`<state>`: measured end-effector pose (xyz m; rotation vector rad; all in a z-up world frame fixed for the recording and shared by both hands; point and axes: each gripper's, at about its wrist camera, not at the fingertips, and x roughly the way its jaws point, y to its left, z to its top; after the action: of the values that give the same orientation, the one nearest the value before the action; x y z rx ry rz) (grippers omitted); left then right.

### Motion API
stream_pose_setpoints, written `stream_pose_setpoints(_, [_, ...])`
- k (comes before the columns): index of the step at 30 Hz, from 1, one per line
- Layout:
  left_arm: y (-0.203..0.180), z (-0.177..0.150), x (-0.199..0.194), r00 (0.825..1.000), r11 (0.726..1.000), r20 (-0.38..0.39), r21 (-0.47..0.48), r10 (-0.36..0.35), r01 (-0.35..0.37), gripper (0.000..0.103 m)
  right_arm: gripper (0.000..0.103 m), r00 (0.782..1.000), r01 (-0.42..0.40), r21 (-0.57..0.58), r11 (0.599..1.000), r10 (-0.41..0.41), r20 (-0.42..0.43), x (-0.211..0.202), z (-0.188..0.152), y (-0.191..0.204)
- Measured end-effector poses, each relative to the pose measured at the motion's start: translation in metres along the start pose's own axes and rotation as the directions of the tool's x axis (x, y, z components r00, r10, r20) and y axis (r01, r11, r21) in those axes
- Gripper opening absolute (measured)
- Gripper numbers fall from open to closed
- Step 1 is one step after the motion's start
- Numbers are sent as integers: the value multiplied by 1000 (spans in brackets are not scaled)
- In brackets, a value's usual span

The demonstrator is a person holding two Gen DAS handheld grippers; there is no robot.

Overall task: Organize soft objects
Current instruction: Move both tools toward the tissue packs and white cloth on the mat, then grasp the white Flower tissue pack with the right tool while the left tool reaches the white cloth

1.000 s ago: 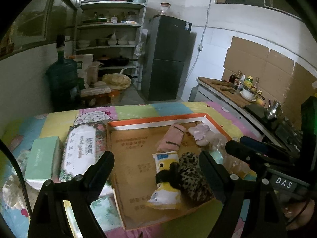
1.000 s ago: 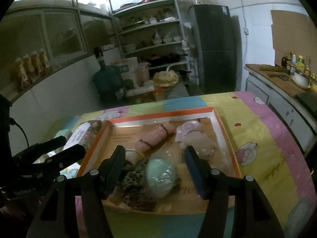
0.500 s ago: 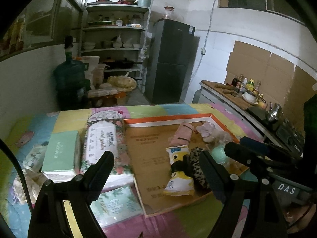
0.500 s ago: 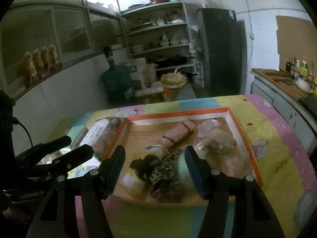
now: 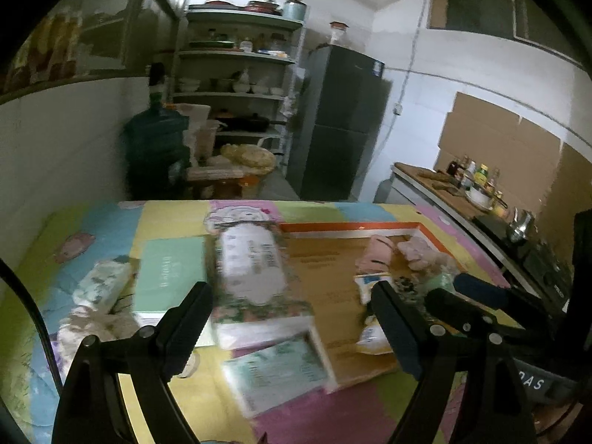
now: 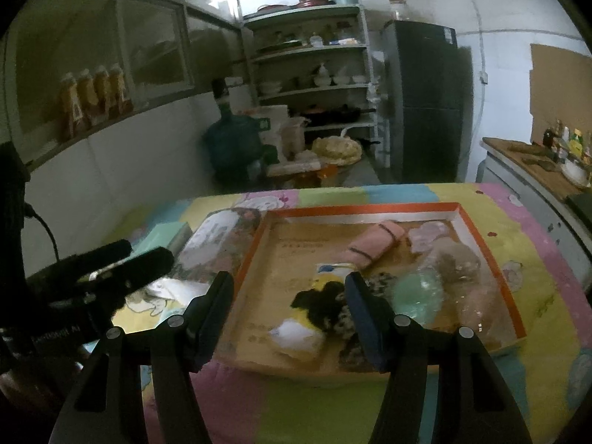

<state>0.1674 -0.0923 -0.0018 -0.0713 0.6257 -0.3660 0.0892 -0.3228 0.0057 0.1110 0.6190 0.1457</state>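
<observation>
— My left claw [image 5: 290, 320] hangs released, nothing between its jaws, over the wipes pack [image 5: 249, 270] lying just left of the box lid [image 5: 351, 226]. My right claw [image 6: 288, 310] is also released and empty, above the near part of the lid.

— Where do the soft things lie?

— Most are already inside the lid: a pink roll [image 6: 373, 246] toward the back, a leopard-print piece [image 6: 381, 281] and a yellow-and-white pouch [image 6: 301, 329] near the front, a pale green bundle [image 6: 418, 294] beside them. Outside, on the tabletop [image 5: 333, 418], sit the wipes pack, a green tissue box [image 5: 168, 272] to its left, and a flat green packet [image 5: 277, 373] in front of it, touching the lid's near corner.

— So what next?

— I judge the wipes pack is next. I'd lower the left claw across its narrow width, squeeze gently so the soft wrapper doesn't buckle, lift clear of the orange rim, and set it in the bare left half of the lid.
</observation>
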Motion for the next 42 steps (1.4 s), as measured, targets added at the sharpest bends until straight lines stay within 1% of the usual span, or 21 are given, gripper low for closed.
stream_pose_setpoints(4, [25, -3, -8, 999, 998, 16, -43, 46, -45, 87, 64, 1000, -12, -21, 1000, 12, -18, 6, -5, 14])
stream_pose_setpoints(9, [60, -7, -17, 995, 991, 28, -96, 100, -97, 87, 64, 996, -63, -46, 997, 60, -59, 18, -15, 37])
stream_pose_setpoints(11, [71, -10, -20, 994, 988, 27, -113, 109, -106, 87, 64, 991, -105, -66, 992, 99, -87, 26, -19, 49])
stream_pose_setpoints(13, [80, -13, -22, 993, 986, 23, -123, 117, -113, 87, 64, 978, -178, -115, 977, 162, -134, 35, -24, 63])
stream_pose_setpoints(15, [89, -16, -26, 992, 984, 19, -130, 127, -123, 87, 64, 952, -274, -220, 936, 232, -202, 44, -29, 79])
stream_pose_setpoints(16, [93, -17, -28, 991, 983, 19, -134, 130, -126, 87, 64, 940, -310, -292, 905, 245, -238, 48, -30, 86])
stream_pose_setpoints(18, [101, -20, -33, 990, 980, 21, -148, 136, -132, 87, 64, 924, -358, -440, 824, 244, -294, 54, -31, 97])
stream_pose_setpoints(19, [104, -21, -34, 990, 979, 21, -157, 138, -133, 87, 64, 908, -398, -493, 774, 255, -331, 58, -30, 101])
stream_pose_setpoints(20, [107, -23, -36, 990, 977, 22, -166, 141, -135, 87, 64, 887, -443, -524, 728, 271, -374, 62, -29, 104])
stream_pose_setpoints(21, [109, -24, -37, 989, 976, 23, -172, 143, -137, 87, 64, 868, -478, -537, 696, 280, -410, 67, -27, 104])
stream_pose_setpoints(22, [112, -25, -37, 989, 974, 23, -180, 146, -139, 87, 64, 842, -519, -545, 658, 287, -456, 73, -23, 106])
stream_pose_setpoints(24, [118, -27, -38, 988, 970, 20, -197, 151, -144, 87, 64, 815, -561, -553, 617, 291, -501, 82, -18, 108])
stream_pose_setpoints(25, [120, -28, -39, 988, 968, 18, -204, 153, -147, 87, 64, 805, -573, -552, 606, 290, -517, 86, -18, 108])
stream_pose_setpoints(26, [122, -29, -39, 987, 966, 17, -208, 157, -150, 87, 64, 802, -574, -554, 603, 278, -528, 92, -19, 109])
stream_pose_setpoints(30, [129, -29, -39, 986, 962, 14, -221, 167, -160, 87, 64, 806, -548, -577, 605, 197, -558, 109, -25, 112])
stream_pose_setpoints(31, [131, -29, -38, 986, 961, 13, -224, 167, -160, 87, 65, 807, -545, -583, 602, 189, -560, 110, -28, 112])
stream_pose_setpoints(33, [132, -29, -36, 987, 961, 10, -228, 163, -156, 87, 68, 798, -552, -579, 600, 179, -575, 110, -33, 117])
stream_pose_setpoints(35, [132, -30, -33, 988, 962, 6, -228, 155, -149, 87, 72, 802, -541, -594, 596, 154, -577, 109, -38, 124])
stream_pose_setpoints(37, [133, -30, -29, 989, 964, -1, -224, 145, -142, 87, 72, 804, -546, -619, 565, 145, -577, 104, -46, 133])
stream_pose_setpoints(40, [132, -32, -28, 990, 965, -6, -222, 138, -136, 87, 71, 779, -600, -631, 491, 183, -599, 92, -47, 146])
stream_pose_setpoints(42, [132, -32, -28, 990, 965, -4, -225, 139, -136, 87, 71, 786, -598, -663, 450, 171, -594, 91, -41, 149])
